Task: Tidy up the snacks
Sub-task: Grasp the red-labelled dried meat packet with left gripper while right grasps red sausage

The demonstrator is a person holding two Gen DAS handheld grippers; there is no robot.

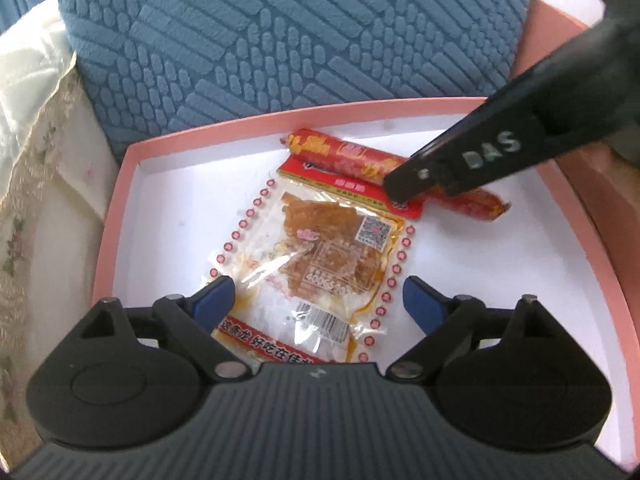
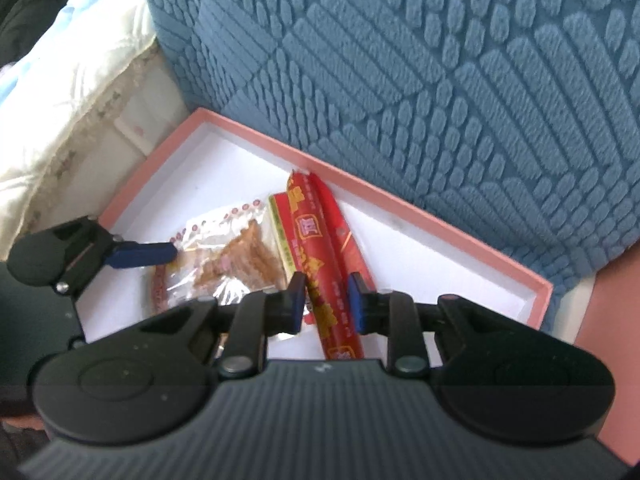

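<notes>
A shallow pink box (image 1: pixel 114 220) with a white floor holds two snacks. A clear packet of brown spicy strips (image 1: pixel 320 252) lies flat in its middle, and my left gripper (image 1: pixel 318 286) stands open and wide around the packet's near end, pads off it. A red sausage stick (image 1: pixel 340 156) lies along the packet's far red edge. In the right wrist view my right gripper (image 2: pixel 326 300) is narrowed on that sausage (image 2: pixel 320 240), with a blue pad against each side. The sausage's near end runs under the gripper body.
A blue textured cushion (image 1: pixel 280 40) presses against the box's far rim (image 2: pixel 400 196). Cream quilted cloth with a lace edge (image 1: pixel 28 120) lies to the left. A pink surface (image 2: pixel 608 312) shows at the right. White box floor (image 2: pixel 440 260) is bare right of the sausage.
</notes>
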